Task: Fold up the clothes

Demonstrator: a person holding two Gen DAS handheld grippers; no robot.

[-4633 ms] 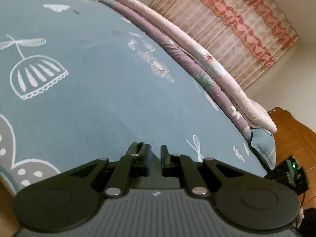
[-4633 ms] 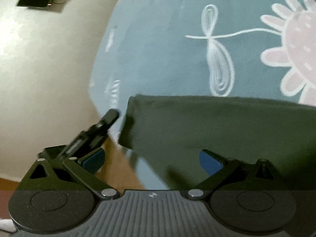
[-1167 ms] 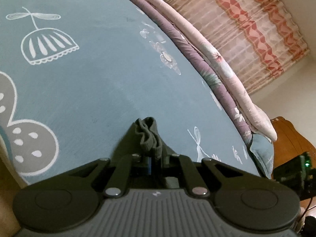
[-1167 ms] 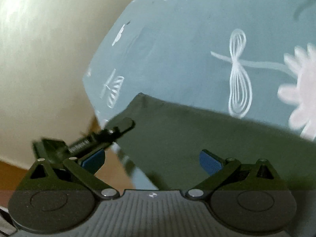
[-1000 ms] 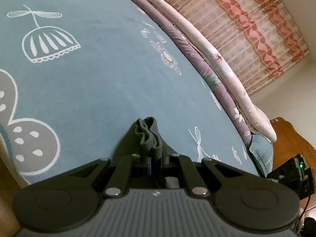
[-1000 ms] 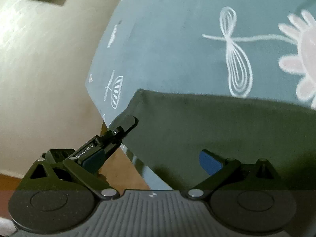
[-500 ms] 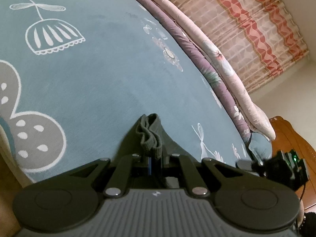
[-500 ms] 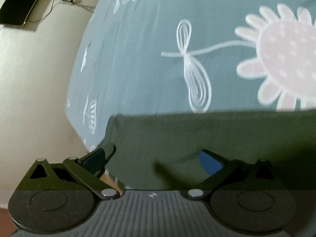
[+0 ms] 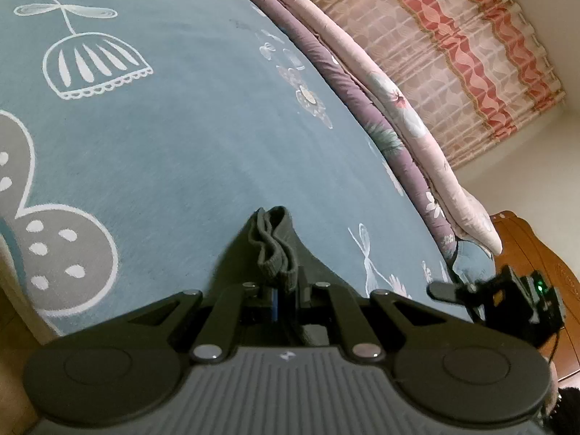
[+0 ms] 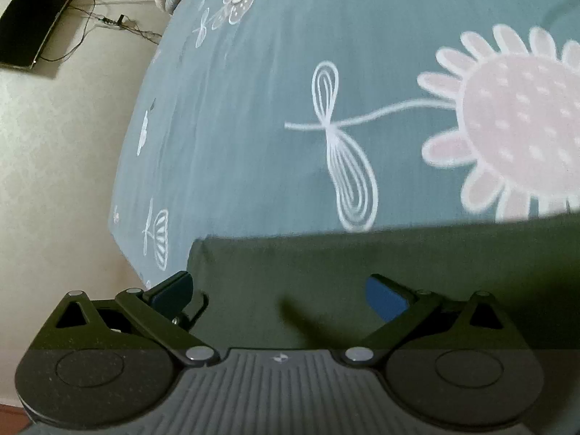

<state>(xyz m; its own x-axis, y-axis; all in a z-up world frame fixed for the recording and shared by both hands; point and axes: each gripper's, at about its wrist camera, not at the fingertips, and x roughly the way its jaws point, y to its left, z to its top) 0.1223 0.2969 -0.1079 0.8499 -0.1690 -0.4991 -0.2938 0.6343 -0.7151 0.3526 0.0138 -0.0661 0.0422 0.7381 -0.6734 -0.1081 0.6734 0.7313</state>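
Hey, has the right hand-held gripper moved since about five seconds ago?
Yes. The right hand-held gripper has swung away from the bed's corner: the pink flower print now shows whole, and the dark green garment spans the jaws.

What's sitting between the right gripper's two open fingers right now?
In the right wrist view, only the dark green garment spans under the right gripper; nothing is pinched.

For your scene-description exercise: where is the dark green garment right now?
The dark green garment lies on the blue bedspread near its edge, under the open right tool; in the left wrist view, its ribbed hem is pinched in the left tool.
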